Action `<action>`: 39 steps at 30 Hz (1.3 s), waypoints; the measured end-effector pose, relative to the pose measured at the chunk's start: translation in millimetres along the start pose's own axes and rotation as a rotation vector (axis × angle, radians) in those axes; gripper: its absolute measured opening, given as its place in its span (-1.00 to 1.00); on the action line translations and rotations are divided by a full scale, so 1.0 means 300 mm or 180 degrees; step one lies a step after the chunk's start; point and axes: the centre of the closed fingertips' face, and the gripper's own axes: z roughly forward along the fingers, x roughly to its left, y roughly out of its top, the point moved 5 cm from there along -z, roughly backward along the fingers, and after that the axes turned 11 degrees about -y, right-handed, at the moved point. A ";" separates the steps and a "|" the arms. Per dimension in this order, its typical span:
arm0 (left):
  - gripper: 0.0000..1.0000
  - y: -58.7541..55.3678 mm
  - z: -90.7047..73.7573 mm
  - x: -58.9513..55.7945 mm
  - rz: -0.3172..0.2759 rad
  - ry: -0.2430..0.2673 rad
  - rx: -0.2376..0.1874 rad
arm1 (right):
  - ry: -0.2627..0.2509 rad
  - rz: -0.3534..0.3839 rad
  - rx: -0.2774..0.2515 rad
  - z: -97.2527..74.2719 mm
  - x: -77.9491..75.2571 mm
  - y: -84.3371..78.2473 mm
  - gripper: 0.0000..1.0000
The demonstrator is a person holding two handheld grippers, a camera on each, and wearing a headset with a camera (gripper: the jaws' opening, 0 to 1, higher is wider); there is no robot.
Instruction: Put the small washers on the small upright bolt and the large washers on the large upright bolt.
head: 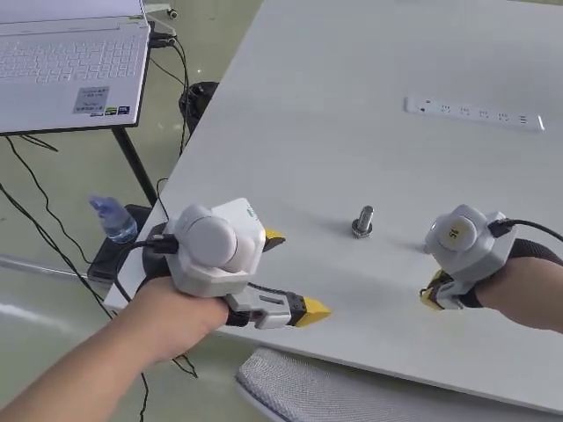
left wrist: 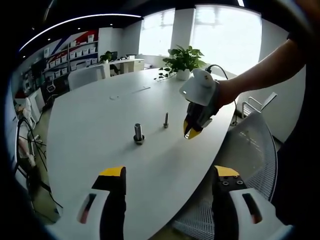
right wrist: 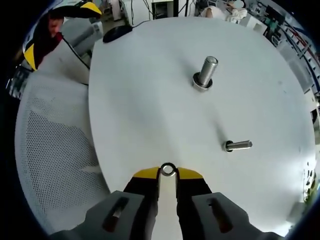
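Observation:
The large upright bolt [head: 363, 221] stands mid-table with a ring at its base; it appears too in the left gripper view [left wrist: 138, 133] and the right gripper view [right wrist: 205, 74]. Beside it stands the thinner small bolt [left wrist: 165, 119] [right wrist: 237, 145]. My right gripper [right wrist: 168, 173] is shut on a metal washer [right wrist: 168, 169] pinched at its yellow tips, just above the table's near edge [head: 433, 299] [left wrist: 192, 129]. My left gripper [head: 295, 272] [left wrist: 170, 172] hovers at the near left of the table, open wide, nothing between its jaws.
A white power strip [head: 475, 114] lies at the far right of the white table [head: 334, 105]. A laptop [head: 70, 61] sits on a stand off the left side, with a water bottle [head: 113, 218] and cables below. A mesh chair [head: 308, 387] is under the near edge.

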 end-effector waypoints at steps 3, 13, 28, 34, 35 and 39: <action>0.41 0.003 0.004 0.001 -0.0005 0.0012 -0.0005 | -0.0027 -0.0028 0.0006 -0.014 -0.024 -0.010 -0.75; 0.49 -0.002 0.006 0.005 -0.0044 0.0075 -0.0007 | -0.0075 0.0052 0.0028 -0.031 -0.125 -0.036 -0.75; 0.61 -0.007 0.028 -0.001 -0.0086 0.0119 0.0022 | -0.0139 0.0099 -0.0019 -0.067 -0.187 -0.007 -0.75; 0.67 -0.010 0.040 -0.003 -0.0100 0.0142 0.0036 | -0.0171 0.0108 -0.0076 -0.078 -0.234 0.026 -0.75; 0.68 -0.012 0.042 -0.004 -0.0086 0.0137 0.0059 | -0.0179 0.0113 -0.0095 -0.079 -0.243 0.033 -0.75; 0.71 -0.013 0.046 -0.003 -0.0073 0.0144 0.0082 | -0.0186 0.0128 -0.0141 -0.081 -0.263 0.051 -0.75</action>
